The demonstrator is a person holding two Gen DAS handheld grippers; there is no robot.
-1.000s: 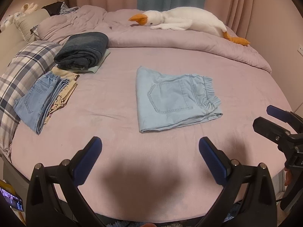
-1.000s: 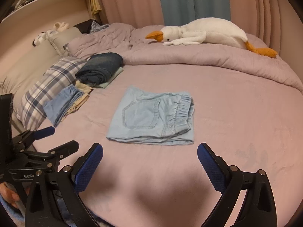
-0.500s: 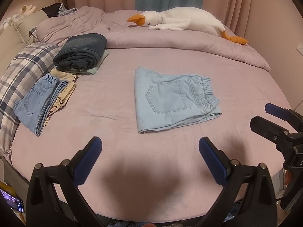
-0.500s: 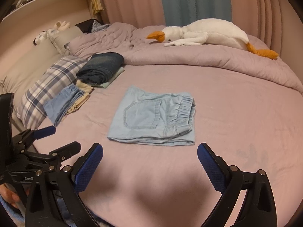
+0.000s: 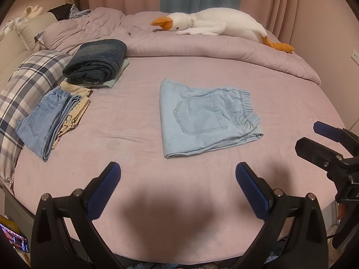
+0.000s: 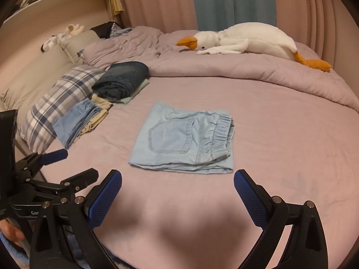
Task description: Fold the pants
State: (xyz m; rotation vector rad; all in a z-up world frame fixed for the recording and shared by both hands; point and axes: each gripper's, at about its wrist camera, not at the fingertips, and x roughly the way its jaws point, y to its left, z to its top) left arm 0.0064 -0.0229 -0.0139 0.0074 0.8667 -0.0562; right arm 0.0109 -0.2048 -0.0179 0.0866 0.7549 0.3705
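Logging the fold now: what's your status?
Left gripper open, right gripper open, both empty. Light blue pants folded on bed. Nothing in the way.

**Folded pants mid-bed, stacks at the left edge**

The folded pants (image 5: pixel 206 116) lie in the middle of the bed (image 5: pixel 291 103). Toward the left edge sit two clothing stacks (image 5: pixel 53 121), one behind the other, against a pillow (image 5: pixel 24 85). A plush goose (image 5: pixel 215 25) lies on the duvet (image 5: pixel 202 47) along the far edge.

The plaid pillow (image 5: pixel 27 85) runs out of the left wrist picture left of the bed (image 5: pixel 202 190). A beige garment (image 5: pixel 76 112) is mostly buried under folded jeans (image 5: pixel 44 116). Below the bed's near edge, a small lit screen (image 5: pixel 15 239) is unreadable.
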